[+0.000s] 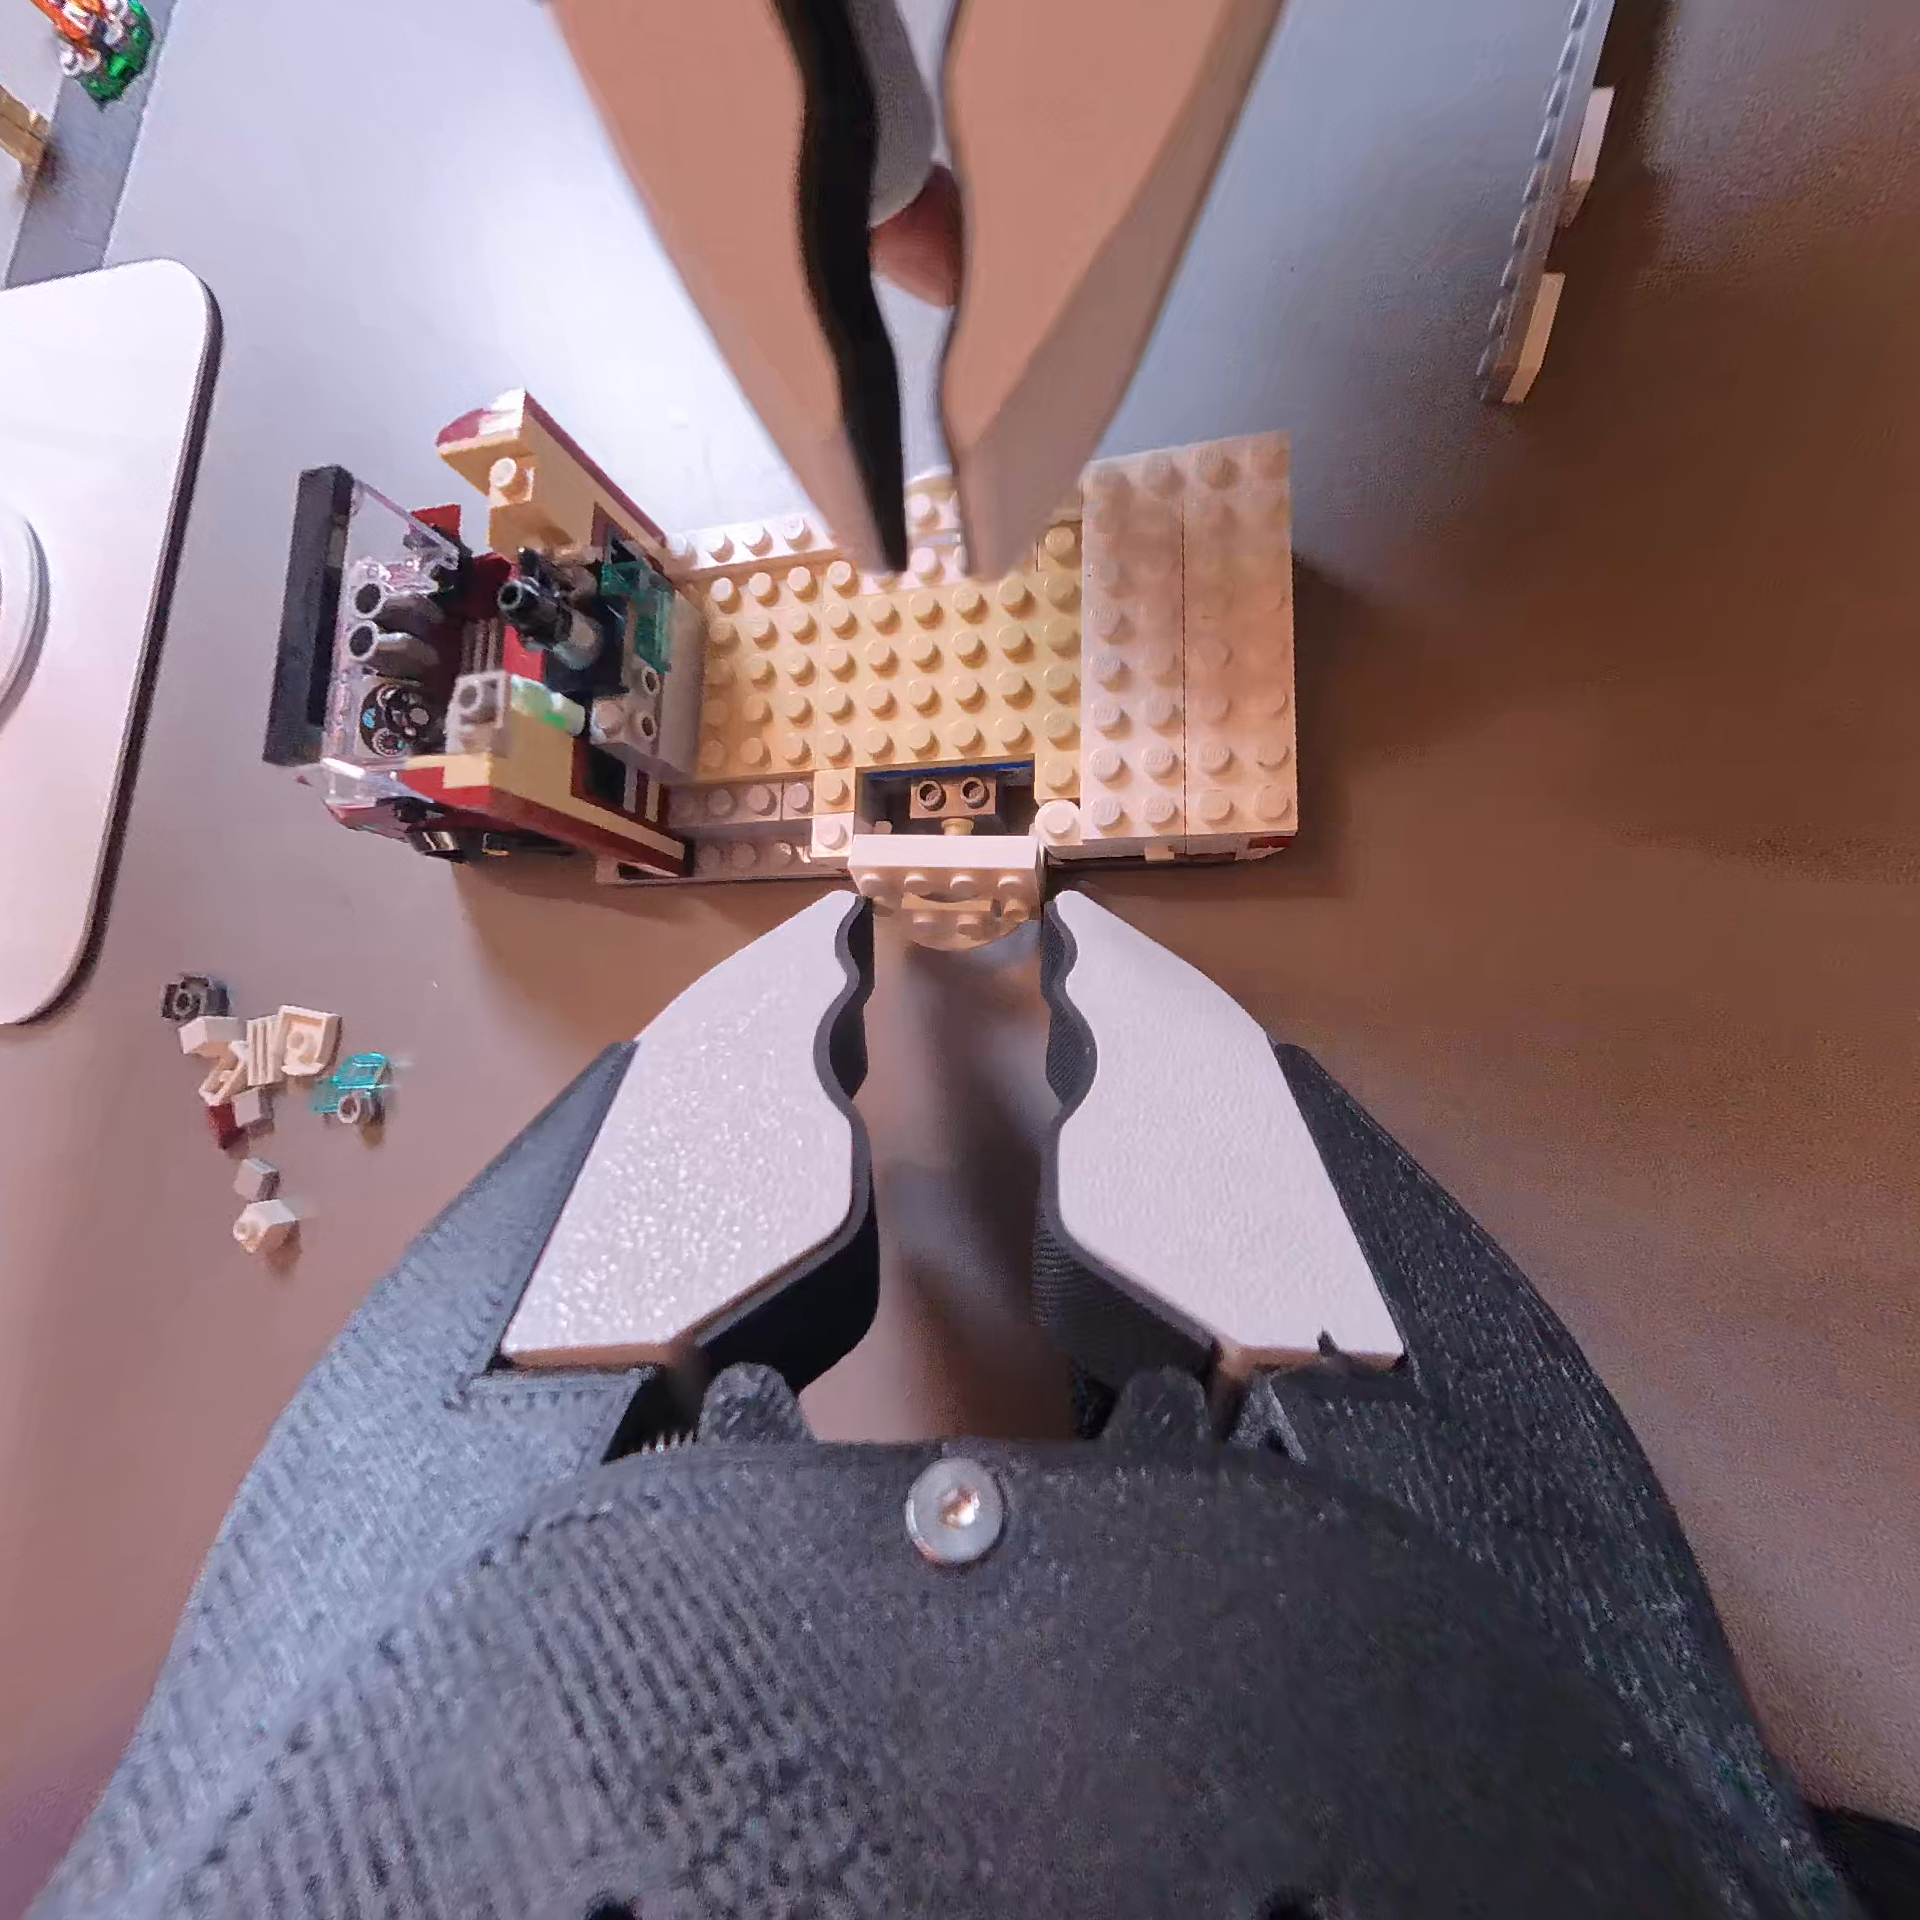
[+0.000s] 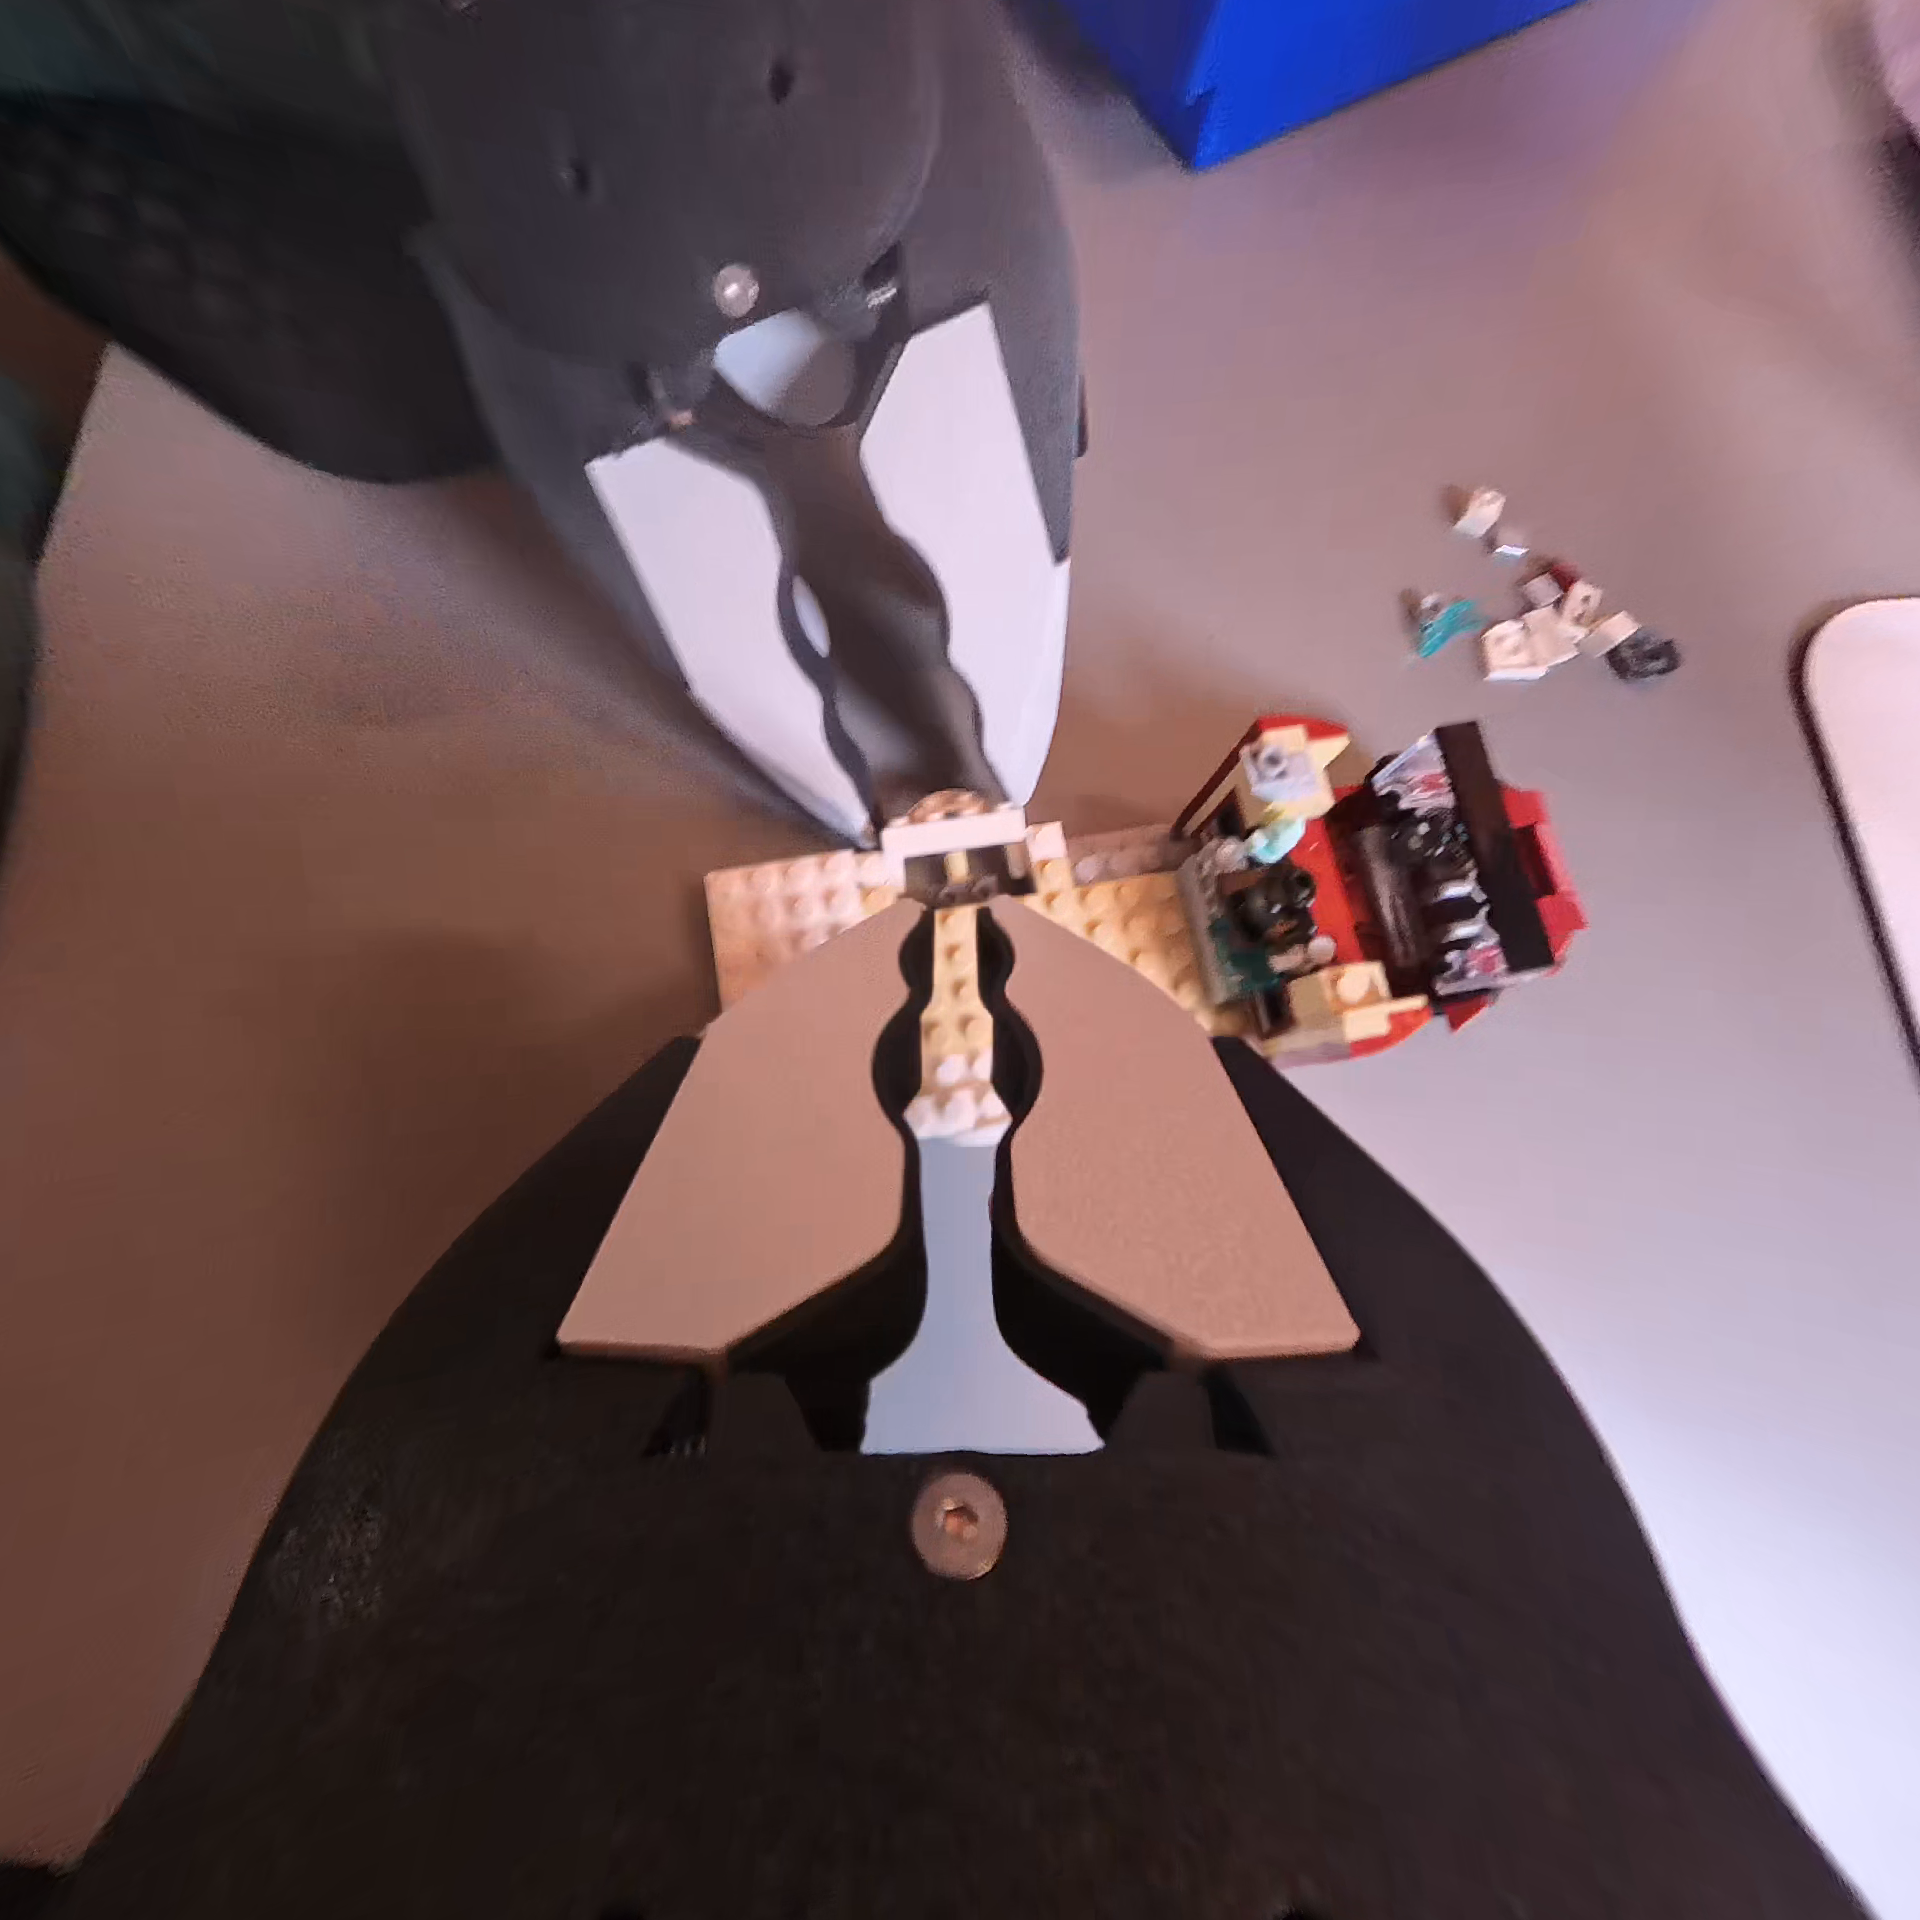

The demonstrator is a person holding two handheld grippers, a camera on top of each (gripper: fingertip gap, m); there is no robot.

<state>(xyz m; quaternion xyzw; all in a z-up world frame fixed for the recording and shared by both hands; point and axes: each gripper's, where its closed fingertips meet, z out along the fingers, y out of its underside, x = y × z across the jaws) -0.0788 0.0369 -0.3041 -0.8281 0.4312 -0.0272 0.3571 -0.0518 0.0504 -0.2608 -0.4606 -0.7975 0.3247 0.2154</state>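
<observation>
A brick model lies on the brown table, with a tan studded plate (image 1: 883, 675) and a dark red cockpit section (image 1: 468, 665) at its left. My left gripper (image 1: 948, 914) is shut on a white round-ended plate (image 1: 945, 883) that sticks out from the model's near edge. One pad sits at each side of this plate. The right wrist view shows the same grip (image 2: 940, 816) on the plate (image 2: 951, 831). My right gripper (image 2: 956, 914) comes from the far side. Its jaws stand a narrow slit apart. Its tips (image 1: 933, 569) rest on the tan plate's studs (image 2: 1132, 914).
Several small loose bricks (image 1: 260, 1070) lie left of my left gripper and also show in the right wrist view (image 2: 1538, 623). A white rounded pad (image 1: 83, 623) lies at the left. A grey studded strip (image 1: 1548, 229) lies far right. A blue box (image 2: 1299, 62) stands beyond. One gripper's finger ends stand about 6 centimeters off the other's.
</observation>
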